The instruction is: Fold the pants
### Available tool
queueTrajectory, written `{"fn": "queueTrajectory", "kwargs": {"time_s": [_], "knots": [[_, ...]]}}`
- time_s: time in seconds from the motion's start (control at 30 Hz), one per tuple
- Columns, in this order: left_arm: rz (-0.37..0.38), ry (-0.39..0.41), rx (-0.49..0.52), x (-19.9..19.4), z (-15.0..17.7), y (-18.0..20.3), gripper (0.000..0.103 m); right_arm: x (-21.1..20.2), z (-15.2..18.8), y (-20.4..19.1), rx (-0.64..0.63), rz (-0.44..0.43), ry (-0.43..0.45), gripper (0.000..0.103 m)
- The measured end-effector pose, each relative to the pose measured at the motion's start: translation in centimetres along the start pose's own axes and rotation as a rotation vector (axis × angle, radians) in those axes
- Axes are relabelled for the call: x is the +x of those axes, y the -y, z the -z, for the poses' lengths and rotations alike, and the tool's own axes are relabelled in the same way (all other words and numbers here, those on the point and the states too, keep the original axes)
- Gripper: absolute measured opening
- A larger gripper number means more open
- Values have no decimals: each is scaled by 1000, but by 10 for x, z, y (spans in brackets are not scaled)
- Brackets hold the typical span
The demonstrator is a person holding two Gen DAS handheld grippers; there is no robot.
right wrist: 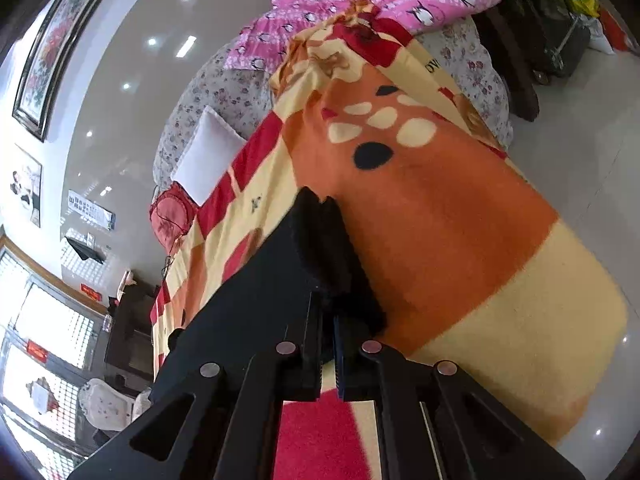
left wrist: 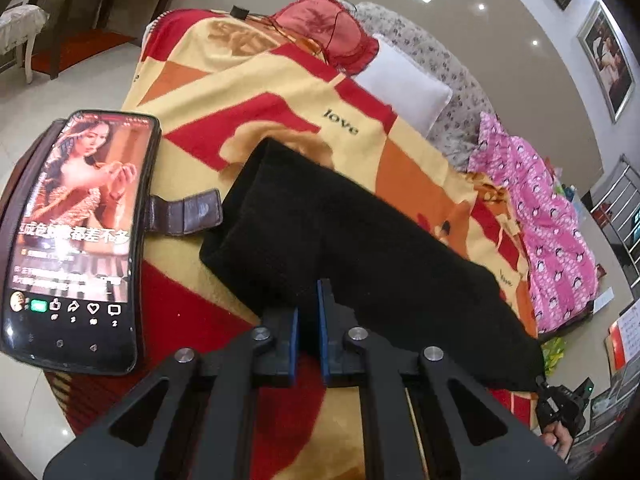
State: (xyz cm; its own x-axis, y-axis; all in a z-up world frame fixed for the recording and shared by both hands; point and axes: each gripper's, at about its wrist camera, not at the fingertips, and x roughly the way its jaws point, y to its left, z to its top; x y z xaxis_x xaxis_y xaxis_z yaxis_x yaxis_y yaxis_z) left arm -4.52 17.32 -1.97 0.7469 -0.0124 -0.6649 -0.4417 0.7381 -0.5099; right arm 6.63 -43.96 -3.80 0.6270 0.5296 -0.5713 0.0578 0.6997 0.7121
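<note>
Black left gripper [left wrist: 309, 312] has narrow jaws pinching the near edge of the pants [left wrist: 360, 248], which lie folded on the blanket [left wrist: 280, 92]. Right gripper [right wrist: 328, 320] clamps their other end. Phone [left wrist: 76, 232] lies at nine o'clock.

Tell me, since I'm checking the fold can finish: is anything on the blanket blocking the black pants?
Nothing visible does. The black pants lie folded on the blanket, both grippers at their near edge. The phone in its wallet case sits beside them, off the cloth.
</note>
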Motion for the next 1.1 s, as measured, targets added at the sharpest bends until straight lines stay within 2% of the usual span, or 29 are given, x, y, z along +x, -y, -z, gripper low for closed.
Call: {"fn": "queueTrajectory", "kwargs": {"time_s": [0.07,0.13,0.2,0.23,0.27,0.33,0.4,0.47,0.53,0.6,0.73,0.83,0.93,1.0,1.07,1.1], "knots": [[0,12,-12,-5,0,-1,14,-1,0,0,2,-2,6,3],[-49,61,4,-17,1,1,18,-3,1,-1,-13,11,15,4],[-84,126,9,-30,2,4,29,-9,2,-4,-30,39,42,6],[-138,203,27,-43,4,8,29,-14,2,-6,-46,61,68,10],[-166,246,39,-50,5,10,30,-20,1,-9,-62,87,95,10],[-189,369,93,-67,7,20,32,-34,-1,-22,-129,170,168,10],[-174,392,158,-66,8,32,36,-43,0,-44,-222,208,225,10],[-144,348,213,-52,8,38,37,-43,4,-80,-352,194,251,11],[-155,267,215,-27,9,36,37,-25,16,-127,-529,136,206,17],[-185,186,167,-4,11,21,35,-4,32,-165,-667,77,148,19],[-184,184,174,0,12,16,39,54,74,-232,-883,-48,8,19],[-193,184,217,3,16,22,51,111,112,-267,-987,-98,-119,17],[-199,180,237,6,20,27,56,155,135,-284,-1047,-68,-200,15],[-197,181,239,6,20,31,56,180,141,-286,-1066,17,-231,11],[-188,183,236,5,19,30,56,205,139,-277,-1030,109,-294,8],[-183,184,235,4,19,29,56,204,136,-277,-1013,96,-279,7]]}}
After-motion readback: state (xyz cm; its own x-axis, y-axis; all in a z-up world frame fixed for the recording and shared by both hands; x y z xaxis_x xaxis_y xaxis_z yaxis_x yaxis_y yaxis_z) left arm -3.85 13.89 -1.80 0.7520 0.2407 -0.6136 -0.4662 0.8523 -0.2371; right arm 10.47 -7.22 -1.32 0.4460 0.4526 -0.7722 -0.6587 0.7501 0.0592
